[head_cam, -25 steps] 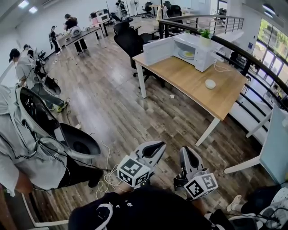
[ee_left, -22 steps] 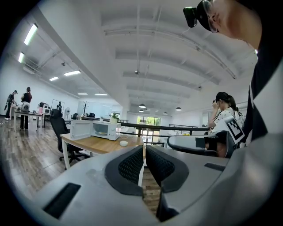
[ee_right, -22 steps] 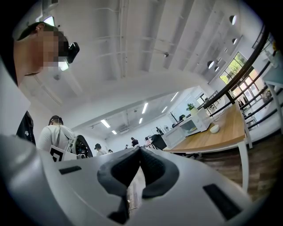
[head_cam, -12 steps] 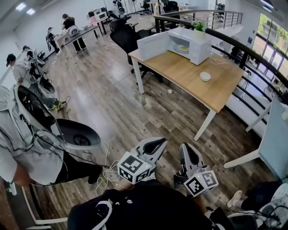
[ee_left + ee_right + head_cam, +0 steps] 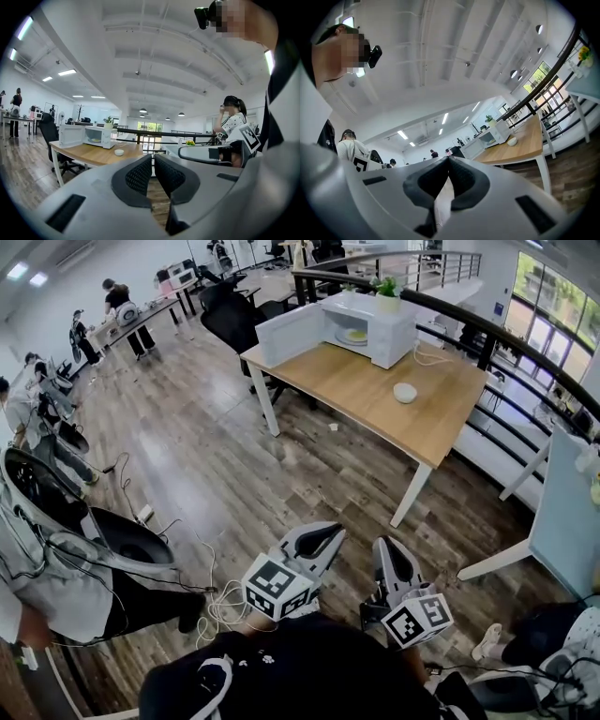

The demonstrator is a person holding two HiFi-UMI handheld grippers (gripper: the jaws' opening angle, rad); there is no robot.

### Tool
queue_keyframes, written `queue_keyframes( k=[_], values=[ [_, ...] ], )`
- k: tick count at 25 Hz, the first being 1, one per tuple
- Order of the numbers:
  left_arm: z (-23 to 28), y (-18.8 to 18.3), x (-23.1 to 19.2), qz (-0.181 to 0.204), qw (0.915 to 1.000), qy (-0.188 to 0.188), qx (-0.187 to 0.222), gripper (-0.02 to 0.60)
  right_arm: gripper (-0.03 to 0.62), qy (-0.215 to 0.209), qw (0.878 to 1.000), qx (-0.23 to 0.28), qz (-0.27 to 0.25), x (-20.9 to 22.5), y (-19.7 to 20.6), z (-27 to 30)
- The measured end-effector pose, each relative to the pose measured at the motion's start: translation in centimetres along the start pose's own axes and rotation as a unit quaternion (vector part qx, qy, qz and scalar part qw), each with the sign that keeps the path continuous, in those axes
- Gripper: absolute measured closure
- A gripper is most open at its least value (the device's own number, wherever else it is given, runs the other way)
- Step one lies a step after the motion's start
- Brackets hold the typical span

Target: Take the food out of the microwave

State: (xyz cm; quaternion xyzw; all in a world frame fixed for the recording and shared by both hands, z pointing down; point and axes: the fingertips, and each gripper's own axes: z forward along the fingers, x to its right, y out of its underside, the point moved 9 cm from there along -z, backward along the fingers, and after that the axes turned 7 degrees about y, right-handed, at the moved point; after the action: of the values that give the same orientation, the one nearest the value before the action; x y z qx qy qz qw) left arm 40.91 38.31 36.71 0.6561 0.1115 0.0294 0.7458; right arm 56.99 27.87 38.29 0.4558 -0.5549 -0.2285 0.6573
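A white microwave point(image 5: 370, 326) stands on the far end of a wooden table point(image 5: 375, 404), its door point(image 5: 289, 334) swung open to the left. Inside lies a plate of yellowish food point(image 5: 353, 335). The microwave point(image 5: 96, 136) and the table point(image 5: 93, 153) also show far off in the left gripper view, and the microwave point(image 5: 494, 135) in the right gripper view. Both grippers are held close to my body, well short of the table. My left gripper point(image 5: 330, 534) and right gripper point(image 5: 386, 547) are shut with nothing between the jaws.
A small white bowl-like object point(image 5: 405, 392) sits on the table near the microwave. A potted plant point(image 5: 385, 288) stands on top of it. A black railing point(image 5: 525, 348) runs behind the table. Office chairs point(image 5: 230, 315), cables on the floor point(image 5: 202, 559) and people at benches are around.
The view has moved nearer the table; the microwave and table have shifted left and look slightly larger. Both grippers stay in the same low position, shut.
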Motion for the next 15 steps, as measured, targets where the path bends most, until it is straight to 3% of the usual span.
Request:
queue_keyframes(
  k=[15],
  values=[
    [-1.0,-0.3,-6.5,-0.03,0.9985,-0.04,0.021,0.555,0.594,-0.022,0.999,-0.031,-0.007,-1.0,0.4,7.0]
  ],
)
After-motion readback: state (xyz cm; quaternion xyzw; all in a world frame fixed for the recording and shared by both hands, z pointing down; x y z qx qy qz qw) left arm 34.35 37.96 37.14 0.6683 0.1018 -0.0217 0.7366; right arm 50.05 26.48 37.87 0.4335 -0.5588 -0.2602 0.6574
